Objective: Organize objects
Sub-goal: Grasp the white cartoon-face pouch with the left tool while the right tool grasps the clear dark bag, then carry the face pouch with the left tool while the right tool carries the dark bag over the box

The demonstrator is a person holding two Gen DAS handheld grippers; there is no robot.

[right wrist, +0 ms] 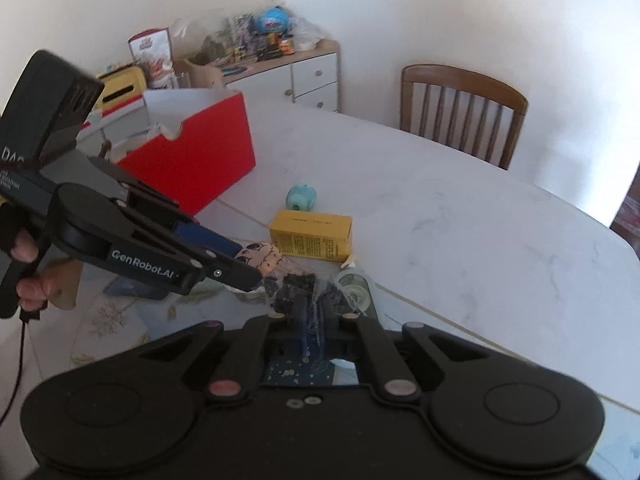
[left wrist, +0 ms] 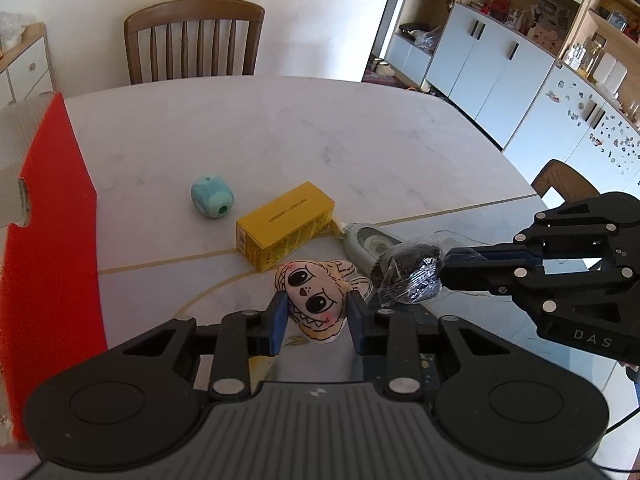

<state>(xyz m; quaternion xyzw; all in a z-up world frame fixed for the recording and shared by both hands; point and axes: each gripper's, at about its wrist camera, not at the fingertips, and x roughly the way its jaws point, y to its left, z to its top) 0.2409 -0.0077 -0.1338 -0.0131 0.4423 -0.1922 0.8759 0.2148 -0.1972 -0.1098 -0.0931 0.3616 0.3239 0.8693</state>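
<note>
- Left gripper has its blue pads clamped on both sides of a little plush toy with big cartoon eyes, sitting low over the table.
- Right gripper comes in from the right and is pinched shut on a clear plastic bag of dark stuff, just beside the plush.
- Right behind those two: a yellow box lying on its side, with a pale green tape dispenser touching its right end. A teal pencil sharpener sits a bit further left, apart from the box.
- Left wrist view shows a red box only as a big red wall on the left; the right wrist view shows it's open-topped, with something grey inside.
- Right wrist view also catches the person's hand on the left gripper's handle, plus a cluttered white dresser by the wall.
- Only the left view gets the cabinets and shelves on the right.
</note>
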